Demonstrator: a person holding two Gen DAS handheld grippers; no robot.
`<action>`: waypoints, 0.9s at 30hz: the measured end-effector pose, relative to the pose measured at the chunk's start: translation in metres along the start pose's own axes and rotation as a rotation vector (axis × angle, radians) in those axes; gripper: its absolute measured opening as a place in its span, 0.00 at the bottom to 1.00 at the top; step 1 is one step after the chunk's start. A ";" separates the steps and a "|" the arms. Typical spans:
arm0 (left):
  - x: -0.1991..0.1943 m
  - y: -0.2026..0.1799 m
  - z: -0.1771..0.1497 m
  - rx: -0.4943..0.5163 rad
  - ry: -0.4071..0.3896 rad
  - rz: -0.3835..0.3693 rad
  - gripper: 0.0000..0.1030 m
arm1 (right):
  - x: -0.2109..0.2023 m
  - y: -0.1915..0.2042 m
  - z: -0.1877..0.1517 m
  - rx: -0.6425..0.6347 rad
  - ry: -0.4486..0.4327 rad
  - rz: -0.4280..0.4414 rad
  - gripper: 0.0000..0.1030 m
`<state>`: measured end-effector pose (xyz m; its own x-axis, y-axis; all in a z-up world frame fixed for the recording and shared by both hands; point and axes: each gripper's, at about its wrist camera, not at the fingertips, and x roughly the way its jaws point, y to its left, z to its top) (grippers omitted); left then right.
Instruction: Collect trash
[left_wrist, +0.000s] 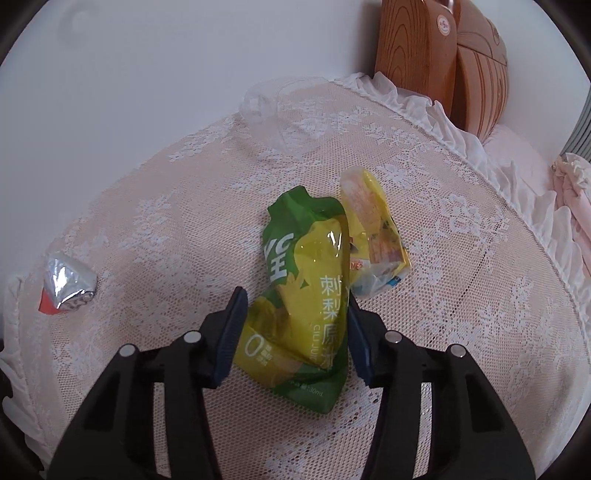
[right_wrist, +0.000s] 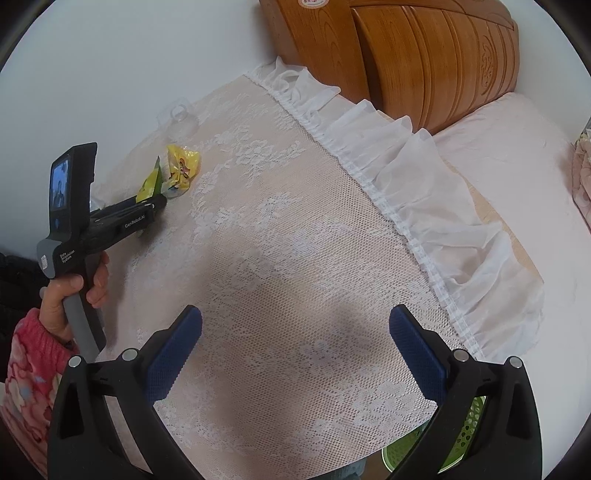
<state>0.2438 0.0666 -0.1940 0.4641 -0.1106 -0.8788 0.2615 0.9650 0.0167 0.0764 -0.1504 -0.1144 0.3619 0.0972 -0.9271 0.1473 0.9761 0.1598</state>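
Straddling crinkled glossy pouch (left_wrist: 306, 299), gripper (left_wrist: 295, 332)

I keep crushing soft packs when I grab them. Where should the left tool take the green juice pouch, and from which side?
Grip the green juice pouch across its lower half, coming in from its bottom end as the left tool sits now: the pouch lies lengthwise between the open fingers, narrow enough to fit, and the yellow wrapper crowds its far end.
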 end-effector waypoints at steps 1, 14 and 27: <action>-0.001 0.000 0.000 -0.006 0.001 0.004 0.47 | 0.000 0.001 0.000 -0.004 -0.001 0.003 0.98; -0.047 0.040 -0.018 -0.150 -0.035 0.018 0.32 | 0.053 0.066 0.072 -0.187 -0.046 0.070 0.98; -0.054 0.075 -0.031 -0.218 -0.033 -0.071 0.38 | 0.130 0.130 0.137 -0.195 -0.026 0.065 0.94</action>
<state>0.2126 0.1526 -0.1598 0.4798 -0.1840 -0.8578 0.1073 0.9827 -0.1507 0.2686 -0.0376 -0.1680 0.3885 0.1588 -0.9077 -0.0577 0.9873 0.1480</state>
